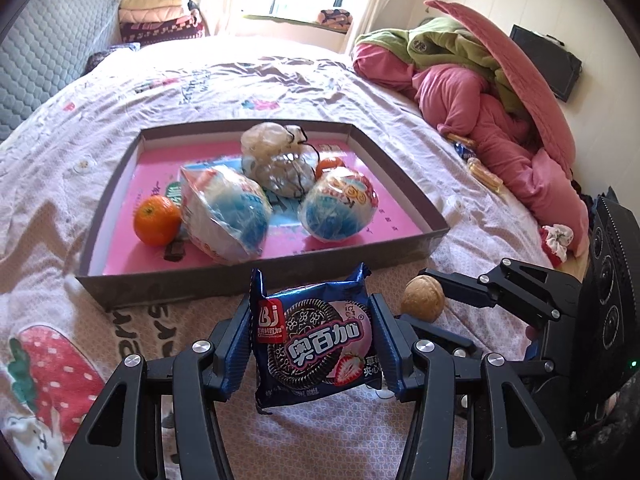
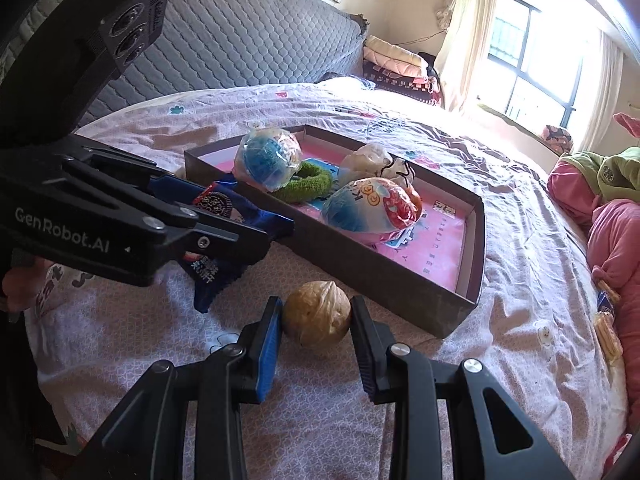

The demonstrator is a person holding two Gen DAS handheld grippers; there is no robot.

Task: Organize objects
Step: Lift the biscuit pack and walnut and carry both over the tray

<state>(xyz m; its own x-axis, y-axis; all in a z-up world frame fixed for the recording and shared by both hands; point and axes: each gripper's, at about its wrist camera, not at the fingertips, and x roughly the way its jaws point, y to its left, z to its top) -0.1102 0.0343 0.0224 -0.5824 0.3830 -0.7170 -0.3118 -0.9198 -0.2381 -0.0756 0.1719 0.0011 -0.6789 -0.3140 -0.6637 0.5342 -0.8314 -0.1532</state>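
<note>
Sunlight is pouring through the window at the far side of the room, and pretty much everything is sitting on a big bed (image 1: 280, 76) with a pale patterned sheet. Pink and green bedding (image 1: 492, 92) is heaped along its right edge.

Next biggest thing: a shallow cardboard tray (image 1: 256, 276) with a pink floor is lying in the middle of the bed. Inside it, three plastic-wrapped bundles are taking up most of the room, a whitish bag (image 1: 276, 160) toward the far wall and two blue-and-white wrapped balls (image 1: 224, 216) nearer the front wall. An orange (image 1: 157, 220) is resting in the front left corner, touching one of those balls, and a green fuzzy ring (image 2: 310, 184) is lying between the bundles.

Just outside the tray's front wall, the left gripper (image 1: 312, 344) is clamping a blue cookie packet (image 1: 316, 340) by its sides, so the packet is hanging between the pads above the sheet.

Right beside it, near the tray's front right corner, the right gripper (image 2: 316, 320) is pinching a walnut (image 2: 318, 312), pads pressing on both sides of it.
</note>
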